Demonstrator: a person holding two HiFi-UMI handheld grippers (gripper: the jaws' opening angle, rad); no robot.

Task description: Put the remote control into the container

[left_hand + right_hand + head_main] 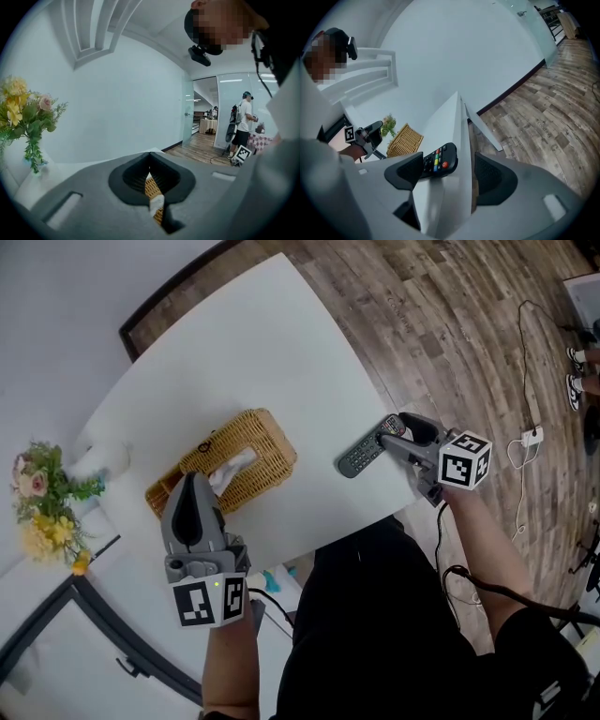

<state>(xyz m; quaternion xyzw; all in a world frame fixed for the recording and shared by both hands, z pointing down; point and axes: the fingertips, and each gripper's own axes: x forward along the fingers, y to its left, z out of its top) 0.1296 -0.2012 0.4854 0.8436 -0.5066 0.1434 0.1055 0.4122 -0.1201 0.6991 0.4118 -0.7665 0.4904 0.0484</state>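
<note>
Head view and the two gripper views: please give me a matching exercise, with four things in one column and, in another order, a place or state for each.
Things
1. remote control
2. wicker basket
3. flowers
4. left gripper

Places or states
A. jaws shut
B. far left of the head view
C. near the edge of the table, in front of the open right gripper
D. middle of the table, something white inside

Pairs: 1-C; 2-D; 3-B; 4-A
</note>
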